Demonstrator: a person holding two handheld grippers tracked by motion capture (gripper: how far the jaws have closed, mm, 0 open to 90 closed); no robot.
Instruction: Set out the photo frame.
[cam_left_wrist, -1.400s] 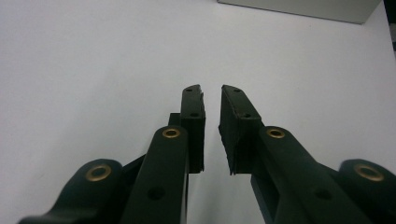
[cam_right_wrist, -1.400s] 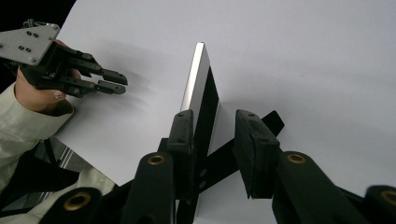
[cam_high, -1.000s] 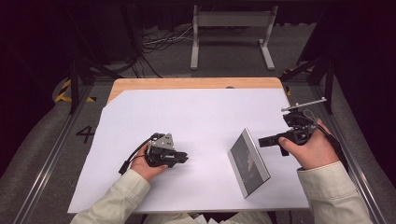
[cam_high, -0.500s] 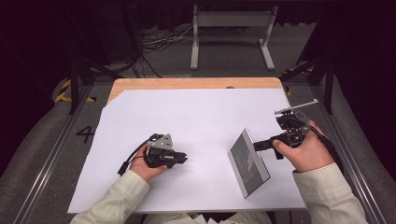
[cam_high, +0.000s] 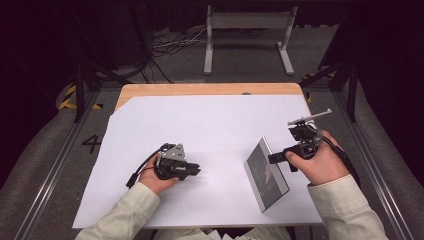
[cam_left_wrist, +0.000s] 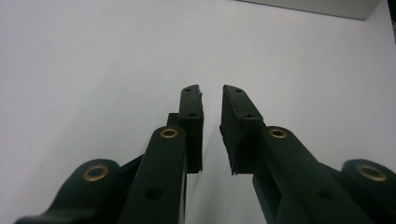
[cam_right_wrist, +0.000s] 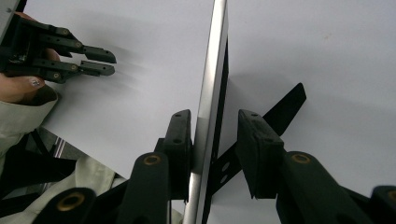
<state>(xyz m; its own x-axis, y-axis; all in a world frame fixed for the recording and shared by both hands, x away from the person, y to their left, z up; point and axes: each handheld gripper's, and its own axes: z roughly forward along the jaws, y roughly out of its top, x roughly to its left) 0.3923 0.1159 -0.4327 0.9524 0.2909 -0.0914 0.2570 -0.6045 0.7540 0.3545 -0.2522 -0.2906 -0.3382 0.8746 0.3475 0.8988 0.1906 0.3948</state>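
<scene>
the right gripper (cam_right_wrist: 215, 154) has its two black jaws spread apart, one on either side of the thin flat silver-edged panel with a dark face (cam_right_wrist: 211, 93). in the right gripper view the left jaw lies against the panel's bright metal edge, while the right jaw stands clear of it with a gap between — so the panel sits between the jaws but is not clamped. a black strut (cam_right_wrist: 280, 112) angles out from behind the panel on the right-jaw side.

from the high view, the right gripper (cam_high: 275, 159) reaches in from the right side of the table, and the panel (cam_high: 266, 173) stands tilted on one long edge on the white sheet covering the tabletop (cam_high: 210, 125), near the front right corner.

the left gripper (cam_left_wrist: 211, 112) has its jaws close together with a narrow slit of white between the pads, holding nothing; it rests low over the bare white sheet. in the high view the left gripper (cam_high: 196, 170) sits left of centre, well apart from the panel, jaws pointing toward it. a strip of light wooden tabletop (cam_high: 200, 89) shows beyond the sheet's far edge.
</scene>
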